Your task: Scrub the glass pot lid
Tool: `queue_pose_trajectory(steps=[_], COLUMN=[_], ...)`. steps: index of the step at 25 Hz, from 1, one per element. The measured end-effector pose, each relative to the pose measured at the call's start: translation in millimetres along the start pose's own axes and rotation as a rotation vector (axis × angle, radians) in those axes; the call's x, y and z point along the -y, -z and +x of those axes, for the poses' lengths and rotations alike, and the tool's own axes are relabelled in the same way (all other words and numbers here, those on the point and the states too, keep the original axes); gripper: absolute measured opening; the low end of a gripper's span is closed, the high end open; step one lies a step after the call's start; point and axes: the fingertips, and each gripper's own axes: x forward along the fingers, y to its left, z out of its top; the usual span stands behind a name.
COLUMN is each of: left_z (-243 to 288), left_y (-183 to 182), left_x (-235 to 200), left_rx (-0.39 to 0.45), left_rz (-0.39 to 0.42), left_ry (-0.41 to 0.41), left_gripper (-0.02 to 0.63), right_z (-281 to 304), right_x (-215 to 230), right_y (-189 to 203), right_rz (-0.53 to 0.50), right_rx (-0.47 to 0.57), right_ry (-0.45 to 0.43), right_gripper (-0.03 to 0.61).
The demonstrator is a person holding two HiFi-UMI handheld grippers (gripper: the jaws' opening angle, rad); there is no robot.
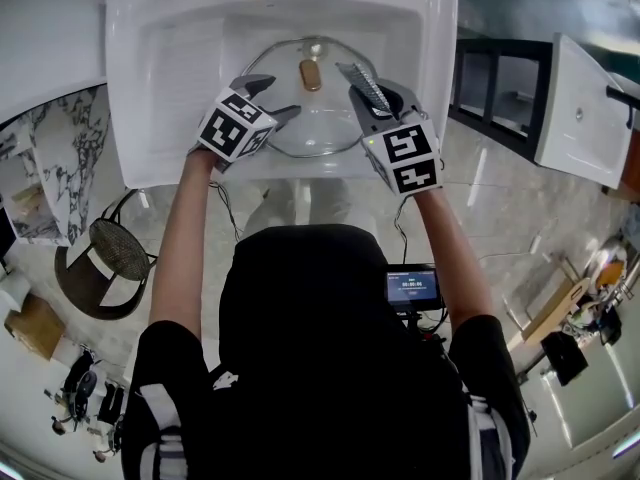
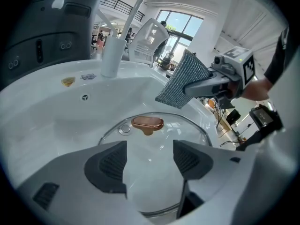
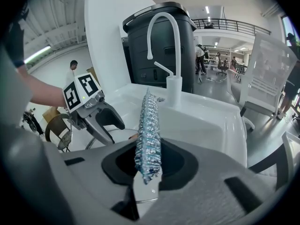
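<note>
We should steady the glass lid (image 1: pixel 315 120) at frame centre with our wide-open, empty left gripper (image 2: pixel 150 159); our right gripper (image 3: pixel 148 172), clamping the scouring cloth (image 3: pixel 149 125), scrubs.

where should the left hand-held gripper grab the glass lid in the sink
The brown knob at the middle of the glass lid, from above, jaws across its narrow width. The lid lies flat in the sink, knob up, so its rim likely offers little to pinch.
</note>
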Motion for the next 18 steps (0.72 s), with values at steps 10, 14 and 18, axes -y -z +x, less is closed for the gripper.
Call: queue_pose_trajectory(steps=[10,14,18], left_z=[16,18,19], left_y=[6,8,9], left_x=[1,0,1], left_rx=[-0.049,-0.055,-0.054], left_rz=[-0.013,-0.021,-0.07], left_ry=[0.054,0.079,0.106], left_gripper=[0.285,0.287,0.287], right_z=[8,11,10], right_x=[6,6,7], right_y=[3,8,11], right_rz=[-0.011,-0.01,-0.007], right_rx=[-0.034,-0.044,-0.05], right_ry=[-0.01,-0.012,-0.013], right_gripper=[0.069,0.069,0.068])
